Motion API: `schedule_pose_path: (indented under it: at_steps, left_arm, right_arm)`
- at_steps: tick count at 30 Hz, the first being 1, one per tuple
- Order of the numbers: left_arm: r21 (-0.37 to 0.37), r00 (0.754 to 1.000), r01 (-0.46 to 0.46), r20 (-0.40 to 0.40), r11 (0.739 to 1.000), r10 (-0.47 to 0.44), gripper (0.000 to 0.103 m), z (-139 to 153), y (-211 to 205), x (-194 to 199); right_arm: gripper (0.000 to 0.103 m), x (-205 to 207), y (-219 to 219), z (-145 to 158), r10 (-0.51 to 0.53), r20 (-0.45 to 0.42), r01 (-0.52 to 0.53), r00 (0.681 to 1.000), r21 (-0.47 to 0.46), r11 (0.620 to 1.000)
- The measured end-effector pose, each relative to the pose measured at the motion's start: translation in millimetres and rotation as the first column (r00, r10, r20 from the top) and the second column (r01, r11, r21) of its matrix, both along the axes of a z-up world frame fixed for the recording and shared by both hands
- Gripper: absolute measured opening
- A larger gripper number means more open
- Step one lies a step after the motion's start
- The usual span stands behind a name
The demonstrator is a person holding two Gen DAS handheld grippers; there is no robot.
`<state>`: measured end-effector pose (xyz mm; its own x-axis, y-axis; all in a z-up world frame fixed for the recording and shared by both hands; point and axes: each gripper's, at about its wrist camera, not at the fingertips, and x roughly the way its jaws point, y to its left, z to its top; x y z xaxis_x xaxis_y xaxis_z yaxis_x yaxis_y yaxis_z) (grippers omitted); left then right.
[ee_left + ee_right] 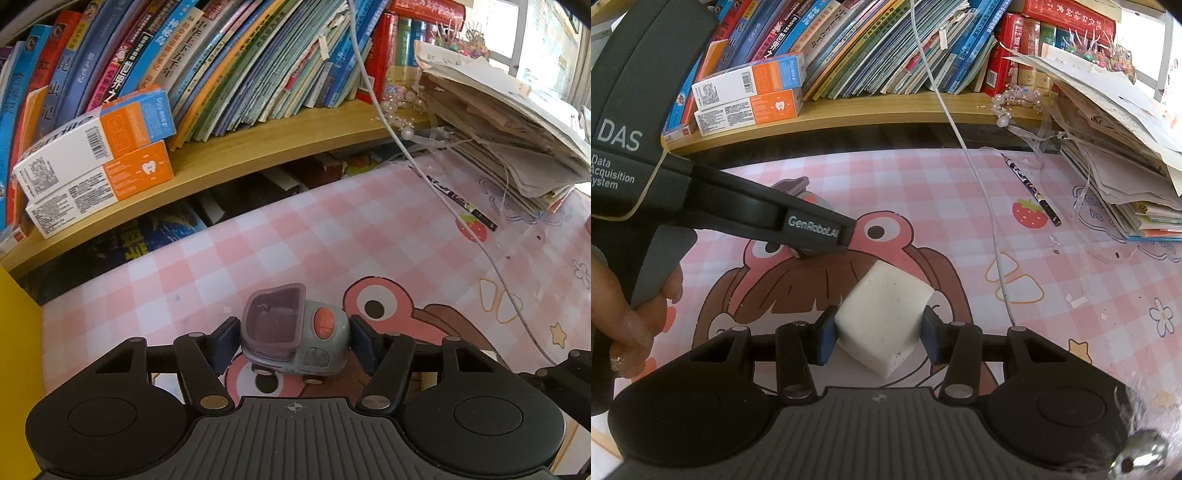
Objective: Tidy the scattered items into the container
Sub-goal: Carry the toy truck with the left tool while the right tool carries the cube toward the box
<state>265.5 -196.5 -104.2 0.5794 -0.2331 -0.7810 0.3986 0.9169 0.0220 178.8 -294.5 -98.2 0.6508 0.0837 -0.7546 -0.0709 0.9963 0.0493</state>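
On the far left, the wooden shelf [258, 147] carries two stacked orange-and-white boxes [96, 162] beside a leaning row of books [221, 66]; nothing there looks like part of your job.

Nearer you, your left gripper [293, 341] straddles a small grey toy truck [295, 332] standing on the pink checked mat [295, 229]. Its blue pads [227, 341] sit at middling width, one on either flank. The left pad looks to be touching the tub, while the right one seems just shy of the cab, so I judge the grip not yet firm. You have lined the tongs across the truck's narrow body, which is probably the surest way to lift it.

Further right, your right gripper [879, 332] is narrowed onto a white foam block [882, 314], pads pressing opposite faces, with the block tilted so one corner points towards you. Holding it while the other tool works suggests you mean to carry both together.

To the right again, a white cable [979, 192] trails across the mat, a patterned pencil [1030, 188] lies beside a printed strawberry, and a ragged pile of papers [1108, 147] sits at the far right.

Only the right wrist view shows your hand [631, 314] on the left tool's handle; there the truck is almost hidden behind that tool. Only the left view shows the truck plainly, plus a yellow edge [18, 350] at far left. Whether that is the container, I cannot tell.
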Motion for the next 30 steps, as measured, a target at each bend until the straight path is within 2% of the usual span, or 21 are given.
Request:
schedule_pose_path:
  at_steps: [9, 18, 30]
  left_arm:
    - [0.019, 1.000, 0.003, 0.021, 1.000, -0.003, 0.062, 10.7, 13.9, -13.3]
    - [0.025, 0.997, 0.006, 0.071, 1.000, -0.008, 0.062, 35.8, 33.0, -50.2]
    - [-0.061, 0.987, -0.044, 0.152, 0.997, 0.053, 0.062, 87.9, 75.9, -112.3]
  right_arm:
    - [0.044, -4.4, 2.2, 0.4, 0.009, -0.002, -0.009, 1.000, 0.008, 1.000]
    - [0.044, -17.9, 7.8, 8.9, 0.026, 0.002, -0.026, 1.000, 0.014, 1.000]
    - [0.043, -40.7, 28.7, 31.1, 0.106, 0.003, -0.106, 0.994, 0.020, 0.994]
